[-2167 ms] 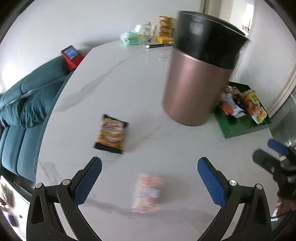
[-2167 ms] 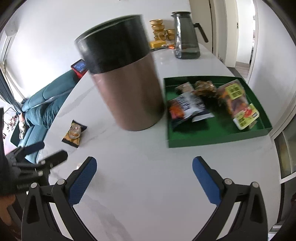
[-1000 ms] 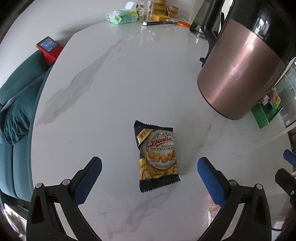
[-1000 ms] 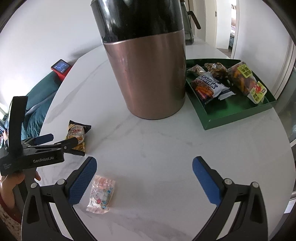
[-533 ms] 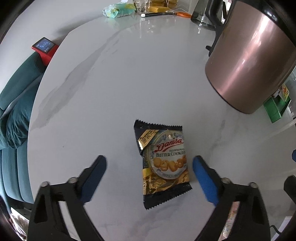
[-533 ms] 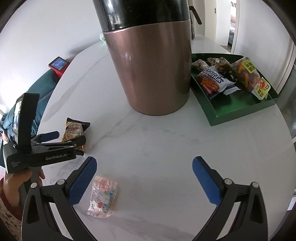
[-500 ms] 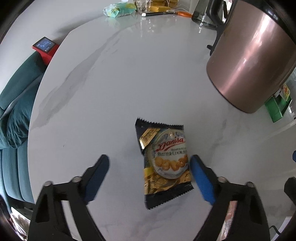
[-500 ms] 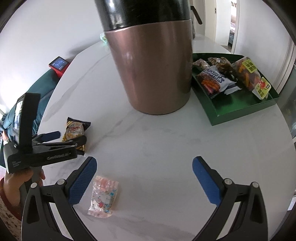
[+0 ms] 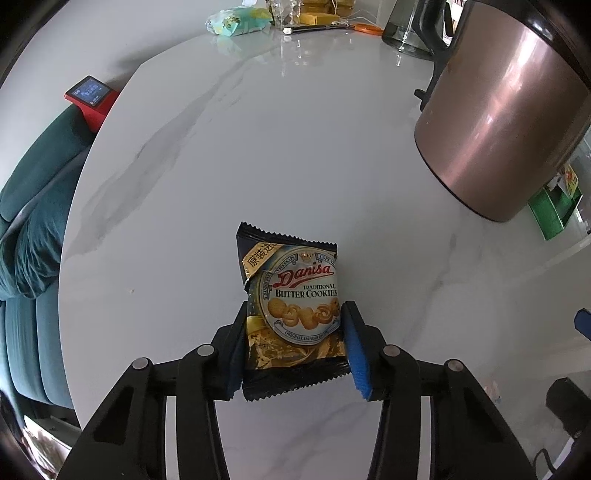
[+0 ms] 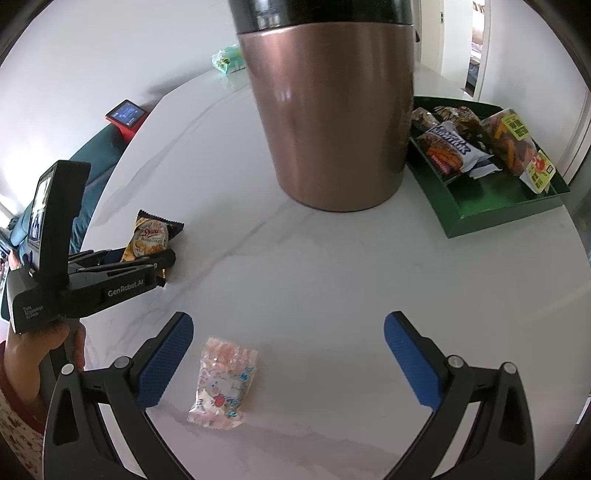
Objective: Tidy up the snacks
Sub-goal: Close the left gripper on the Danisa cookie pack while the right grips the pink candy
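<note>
A black and gold butter cookie packet [image 9: 291, 280] lies flat on the white marble table [image 9: 258, 147]. My left gripper [image 9: 295, 312] points steeply down over its near half, jaws closing, and both blue pads touch the packet's side edges. The right wrist view shows the same grip from the side, left gripper [image 10: 162, 258] on the cookie packet [image 10: 151, 236]. My right gripper [image 10: 288, 325] hangs open over a pink candy packet [image 10: 221, 384], which lies between the fingers nearer the left one, untouched. A green tray [image 10: 480, 218] at the right holds several snack bags.
A tall copper bin with a black rim [image 10: 332, 110] stands mid-table beside the tray. A red-cased screen [image 9: 90, 98] and a teal sofa [image 9: 33, 221] lie past the table's left edge. A glass jug [image 9: 410, 33], scissors and small items sit at the far end.
The left jaws have come in from wide open onto the cookie packet's sides. The right gripper has edged closer to the pink candy packet and stays open.
</note>
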Tool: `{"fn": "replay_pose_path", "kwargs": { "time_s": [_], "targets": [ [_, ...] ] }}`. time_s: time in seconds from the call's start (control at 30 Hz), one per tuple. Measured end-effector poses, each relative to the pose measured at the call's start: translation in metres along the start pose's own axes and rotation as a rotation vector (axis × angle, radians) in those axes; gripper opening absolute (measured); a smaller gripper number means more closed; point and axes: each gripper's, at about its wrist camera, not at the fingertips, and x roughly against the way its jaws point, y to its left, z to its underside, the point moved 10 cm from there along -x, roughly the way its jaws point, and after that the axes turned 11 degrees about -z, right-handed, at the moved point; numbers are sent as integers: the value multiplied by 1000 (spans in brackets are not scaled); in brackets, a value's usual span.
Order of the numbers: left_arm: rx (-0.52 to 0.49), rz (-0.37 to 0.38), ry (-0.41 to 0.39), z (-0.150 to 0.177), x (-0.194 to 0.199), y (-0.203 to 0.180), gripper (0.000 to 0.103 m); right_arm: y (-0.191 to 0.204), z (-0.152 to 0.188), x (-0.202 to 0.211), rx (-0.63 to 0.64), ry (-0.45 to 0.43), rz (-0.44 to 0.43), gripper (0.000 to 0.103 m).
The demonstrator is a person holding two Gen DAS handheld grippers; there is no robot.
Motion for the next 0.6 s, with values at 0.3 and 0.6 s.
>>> {"fn": "replay_pose_path", "kwargs": {
  "time_s": [0.3,0.6],
  "targets": [
    [1,3,3,6,3,5,40,20,21,-16,23,59,-7,103],
    [28,18,16,24,9,14,40,41,43,-34,70,110,0,103]
  ]
}}
